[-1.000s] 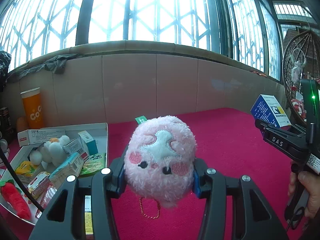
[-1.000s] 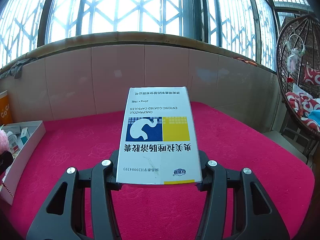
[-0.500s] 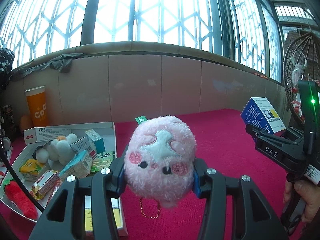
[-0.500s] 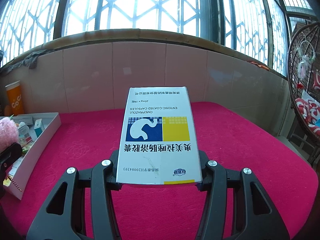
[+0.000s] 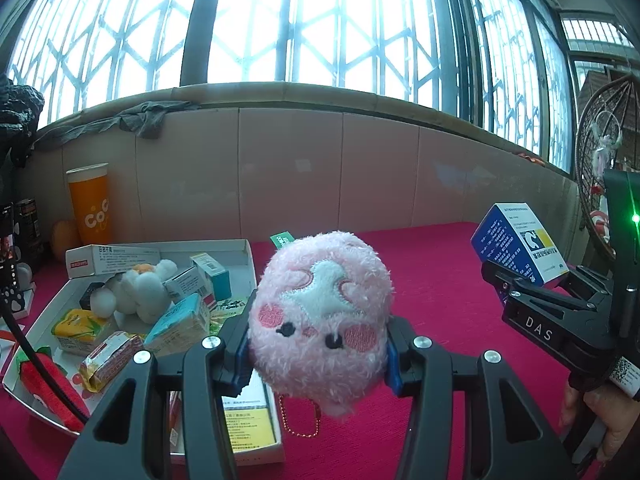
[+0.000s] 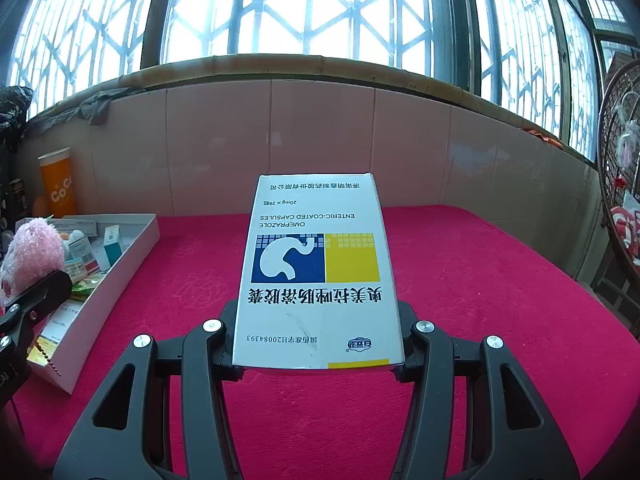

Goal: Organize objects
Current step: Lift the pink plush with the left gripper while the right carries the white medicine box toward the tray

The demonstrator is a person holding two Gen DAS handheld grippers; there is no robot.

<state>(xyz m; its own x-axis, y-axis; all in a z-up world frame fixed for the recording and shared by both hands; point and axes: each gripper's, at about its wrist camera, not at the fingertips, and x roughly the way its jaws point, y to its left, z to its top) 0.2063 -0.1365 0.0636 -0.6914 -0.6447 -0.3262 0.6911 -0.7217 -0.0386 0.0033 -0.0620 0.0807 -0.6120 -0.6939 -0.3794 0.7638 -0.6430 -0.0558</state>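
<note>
1. The pink plush toy [image 5: 320, 320] was held clamped in the left gripper [image 5: 318, 350], the medicine box [image 6: 318, 272] in the right gripper [image 6: 318, 344].
2. Both had been carried nearer the white tray [image 5: 246, 254]; drop-off was judged imminent.

We see daylight flooding in through the tall lattice windows [image 5: 320, 20], which are blown out to near white. The tiled wall [image 6: 320, 128] below them sits backlit yet clear. Both views stay sharp, colours vivid, while fisheye distortion bows the window frames and darkens the corners.
</note>
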